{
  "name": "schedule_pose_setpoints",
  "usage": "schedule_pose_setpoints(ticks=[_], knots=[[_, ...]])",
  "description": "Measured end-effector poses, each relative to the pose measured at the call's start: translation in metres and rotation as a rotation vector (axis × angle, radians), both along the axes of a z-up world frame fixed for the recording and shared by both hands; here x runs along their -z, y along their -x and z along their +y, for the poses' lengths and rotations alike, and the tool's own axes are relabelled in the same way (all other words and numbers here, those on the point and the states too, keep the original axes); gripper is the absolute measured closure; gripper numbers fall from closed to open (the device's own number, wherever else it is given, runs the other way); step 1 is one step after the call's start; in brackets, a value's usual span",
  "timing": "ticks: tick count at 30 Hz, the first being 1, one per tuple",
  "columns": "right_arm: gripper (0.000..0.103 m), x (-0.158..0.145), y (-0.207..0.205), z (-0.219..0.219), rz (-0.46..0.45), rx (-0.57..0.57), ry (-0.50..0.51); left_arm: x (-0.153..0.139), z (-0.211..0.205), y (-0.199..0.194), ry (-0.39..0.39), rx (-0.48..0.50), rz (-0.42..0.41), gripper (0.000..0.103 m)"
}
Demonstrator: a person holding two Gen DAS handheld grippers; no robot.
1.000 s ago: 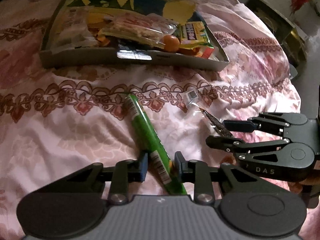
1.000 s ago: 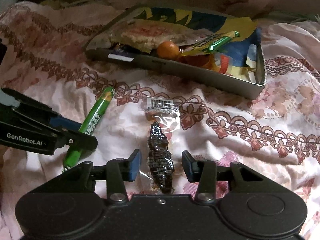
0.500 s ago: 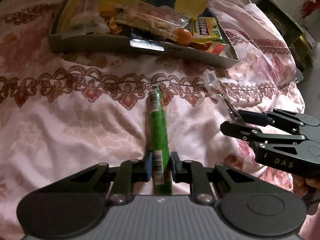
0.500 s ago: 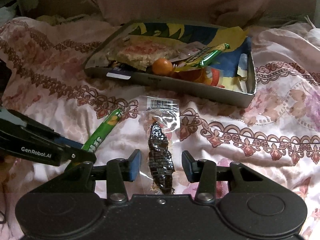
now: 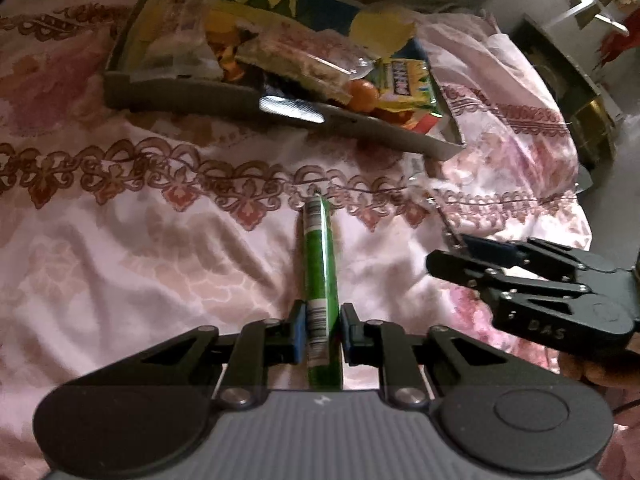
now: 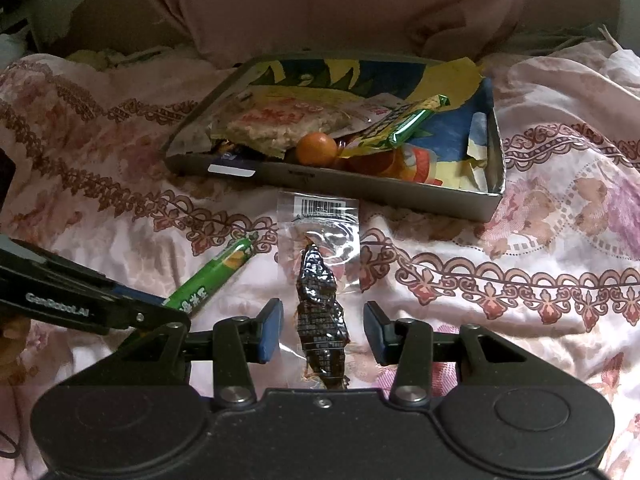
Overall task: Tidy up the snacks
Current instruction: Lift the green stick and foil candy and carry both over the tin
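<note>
My left gripper (image 5: 320, 330) is shut on a long green snack stick (image 5: 318, 264), which points away over the bedspread; the stick also shows in the right wrist view (image 6: 212, 276). My right gripper (image 6: 323, 330) is open, its fingers either side of a dark snack in a clear wrapper (image 6: 322, 300) lying on the bedspread. A grey tray (image 6: 360, 186) ahead holds several snacks, among them an orange ball (image 6: 316, 148) and a green bar (image 6: 408, 122). The tray also shows in the left wrist view (image 5: 192, 98).
The floral pink bedspread (image 5: 120, 240) is soft and wrinkled. The right gripper's body (image 5: 552, 300) is close on the right in the left wrist view. A pillow or headboard (image 6: 340, 8) rises behind the tray. Furniture (image 5: 568, 80) stands beyond the bed's right edge.
My left gripper closed on the green stick and turned it in line with the fingers. The right gripper stayed open around the dark snack and rose slightly.
</note>
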State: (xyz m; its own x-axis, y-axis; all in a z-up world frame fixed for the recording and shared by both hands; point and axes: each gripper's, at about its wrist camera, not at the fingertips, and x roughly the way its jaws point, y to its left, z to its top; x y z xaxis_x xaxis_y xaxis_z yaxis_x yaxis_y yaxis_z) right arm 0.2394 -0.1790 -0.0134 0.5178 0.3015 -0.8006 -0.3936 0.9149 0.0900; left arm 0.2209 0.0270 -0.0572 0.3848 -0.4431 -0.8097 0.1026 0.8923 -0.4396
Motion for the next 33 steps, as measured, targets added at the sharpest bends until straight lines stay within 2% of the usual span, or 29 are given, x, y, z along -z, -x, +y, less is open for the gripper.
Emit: schedule_pose_setpoints(ticks=[16, 33], knots=[[0.057, -0.004, 0.001, 0.0, -0.027, 0.006, -0.013, -0.013, 0.004, 0.004, 0.059, -0.012, -0.05, 0.084], [0.057, -0.012, 0.002, -0.004, -0.068, 0.025, -0.05, -0.031, 0.016, 0.007, 0.157, -0.048, -0.11, 0.084]])
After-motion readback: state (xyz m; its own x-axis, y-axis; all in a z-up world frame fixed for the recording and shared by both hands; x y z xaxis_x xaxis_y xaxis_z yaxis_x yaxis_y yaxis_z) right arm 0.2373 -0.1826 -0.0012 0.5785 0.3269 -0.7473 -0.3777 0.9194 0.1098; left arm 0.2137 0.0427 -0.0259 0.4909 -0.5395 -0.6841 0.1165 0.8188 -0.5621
